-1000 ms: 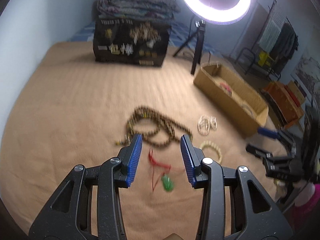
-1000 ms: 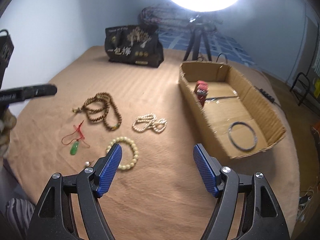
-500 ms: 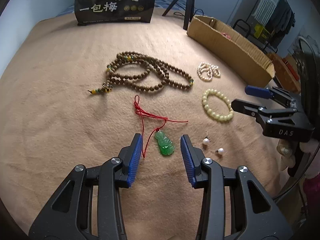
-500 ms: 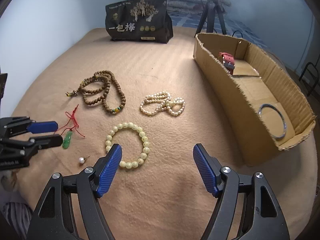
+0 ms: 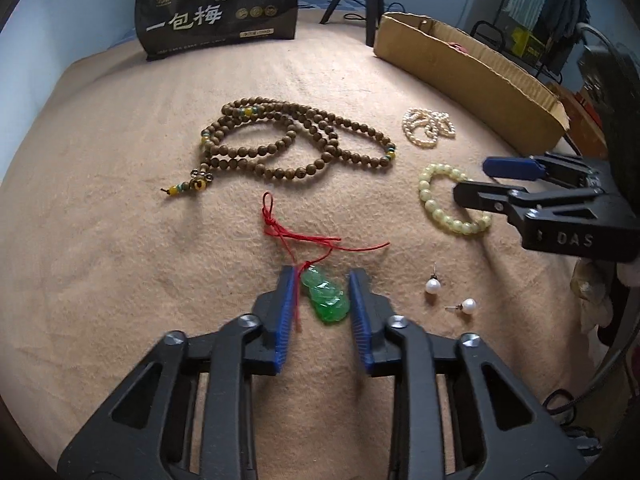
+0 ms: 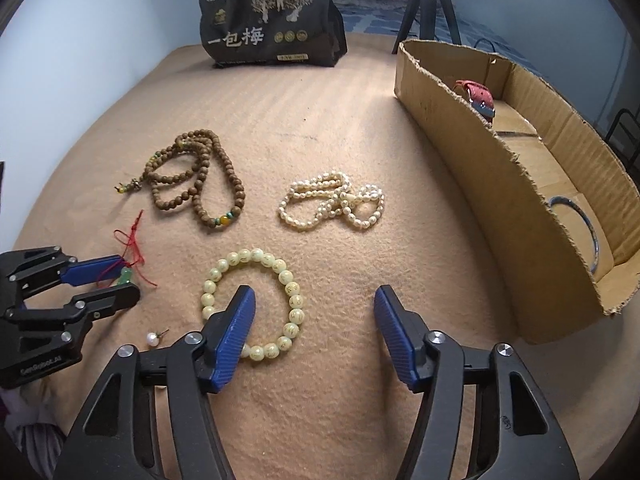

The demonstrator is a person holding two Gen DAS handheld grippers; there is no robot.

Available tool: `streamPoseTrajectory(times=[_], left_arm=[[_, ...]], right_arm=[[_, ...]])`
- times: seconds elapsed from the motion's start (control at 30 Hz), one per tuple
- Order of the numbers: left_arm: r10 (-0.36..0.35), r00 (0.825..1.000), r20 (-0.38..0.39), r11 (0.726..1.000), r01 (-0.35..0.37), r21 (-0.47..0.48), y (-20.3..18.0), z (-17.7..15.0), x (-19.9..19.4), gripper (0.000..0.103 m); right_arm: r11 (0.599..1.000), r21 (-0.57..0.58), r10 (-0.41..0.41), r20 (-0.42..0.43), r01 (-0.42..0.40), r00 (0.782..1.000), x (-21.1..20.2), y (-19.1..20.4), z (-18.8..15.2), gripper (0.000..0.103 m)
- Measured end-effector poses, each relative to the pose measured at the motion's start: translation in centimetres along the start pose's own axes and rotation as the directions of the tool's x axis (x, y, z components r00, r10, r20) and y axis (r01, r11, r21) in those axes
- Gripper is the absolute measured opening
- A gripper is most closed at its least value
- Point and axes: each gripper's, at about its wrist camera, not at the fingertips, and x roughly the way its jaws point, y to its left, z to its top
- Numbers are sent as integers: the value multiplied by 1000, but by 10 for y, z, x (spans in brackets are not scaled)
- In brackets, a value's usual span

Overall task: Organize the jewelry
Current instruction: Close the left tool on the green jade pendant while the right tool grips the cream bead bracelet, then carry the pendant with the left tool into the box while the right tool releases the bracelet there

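Note:
A green pendant (image 5: 325, 300) on a red cord lies on the tan cloth between the fingers of my left gripper (image 5: 323, 280). Its jaws are closing, and narrow gaps still show beside the pads. In the right wrist view the same gripper (image 6: 128, 278) straddles the pendant (image 6: 125, 276). My right gripper (image 6: 315, 294) is low over a yellow-green bead bracelet (image 6: 295, 302). Its left finger stands inside the loop and the loop's right side lies between the closing jaws, untouched. The left wrist view shows that gripper (image 5: 476, 180) over the bracelet (image 5: 426, 199).
A wooden bead necklace (image 5: 256, 149), a pearl strand (image 6: 332, 200) and two pearl earrings (image 5: 433, 286) lie loose on the cloth. An open cardboard box (image 6: 500, 168) at the right holds a bangle (image 6: 592, 236) and a red item (image 6: 478, 96). A black bag (image 5: 218, 8) and a tripod (image 5: 370, 0) stand behind.
Both grippers have sunk toward the cloth. The left jaws have narrowed around the green pendant. The right jaws have narrowed, and the left finger now stands inside the bracelet loop.

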Motion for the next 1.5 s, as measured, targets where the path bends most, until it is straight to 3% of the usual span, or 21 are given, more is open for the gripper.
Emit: streamPoseTrajectory(times=[0.17,0.27,0.33,0.37,0.43,0.5,1.1,1.5], left_arm=[[1,1000,14,1000,-1,-8,2,-2,-1,14],[2,1000,17,1000,-2,-11,2,-2,-1,13],[5,1000,20,1000,-5,-11,1,-2,-2,4],[6,1000,20,1000,-6,-11,2,-2,-2,4],[5,1000,21,1000,-4,-12,2,-2,-2,4],[4,1000,22,1000,-4,-14,3,-2,-3,4],[22,996,92,999,-18,-49,9,3,-49,4],[-14,979,205,999,23,-38,-7,39,-95,4]], right_arm=[[1000,-11,-23,-8,23,1000,3,4,2,61],[999,-25,-30,-11,29,1000,4,7,2,54],[999,-34,-27,-14,27,1000,4,10,2,42],[999,-37,-23,-14,23,1000,4,11,2,38],[999,-43,-9,-16,9,1000,3,14,2,16],[999,-45,0,-21,-1,1000,3,15,3,7],[998,-57,-11,107,18,994,-64,20,2,6],[997,-47,-49,232,62,972,-135,-2,5,6]])
